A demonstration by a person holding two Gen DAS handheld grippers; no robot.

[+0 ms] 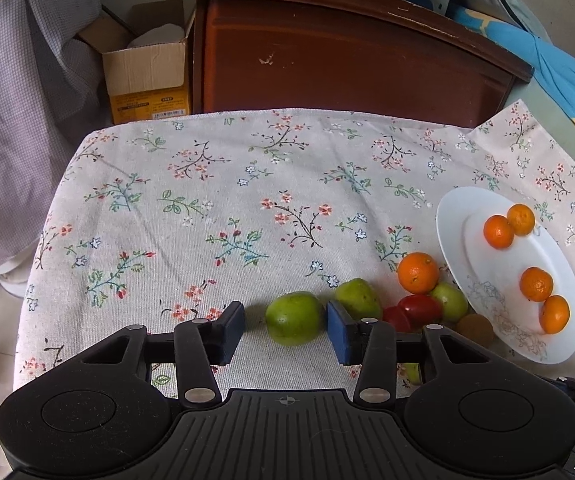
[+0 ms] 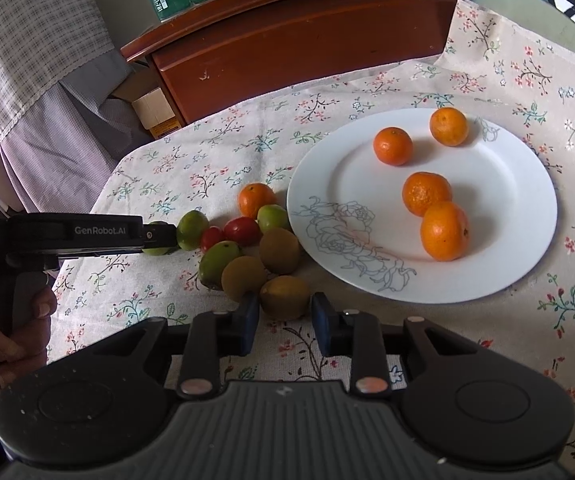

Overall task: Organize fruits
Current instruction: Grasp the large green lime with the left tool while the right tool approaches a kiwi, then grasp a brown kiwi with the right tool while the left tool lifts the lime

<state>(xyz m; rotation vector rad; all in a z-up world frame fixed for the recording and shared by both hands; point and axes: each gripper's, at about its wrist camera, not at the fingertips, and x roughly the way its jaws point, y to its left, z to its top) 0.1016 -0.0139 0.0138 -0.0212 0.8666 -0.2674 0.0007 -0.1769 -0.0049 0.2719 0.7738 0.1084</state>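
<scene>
A white plate (image 2: 499,276) on the floral cloth holds several tangerines (image 2: 426,193); the plate also shows in the left wrist view (image 1: 451,232). Beside it lies a pile: one tangerine (image 1: 418,273), green fruits, red tomatoes (image 1: 421,309) and brown kiwis (image 2: 279,250). My left gripper (image 1: 285,330) is open, its pads either side of a green fruit (image 1: 294,318) lying on the cloth. My right gripper (image 2: 284,320) is open around the nearest kiwi (image 2: 284,297), with gaps showing at both pads.
A brown wooden cabinet (image 1: 347,60) stands behind the table, with a cardboard box (image 1: 147,76) to its left. Checked fabric (image 1: 27,80) hangs at the far left. The left gripper's body (image 2: 75,236) reaches in from the left in the right wrist view.
</scene>
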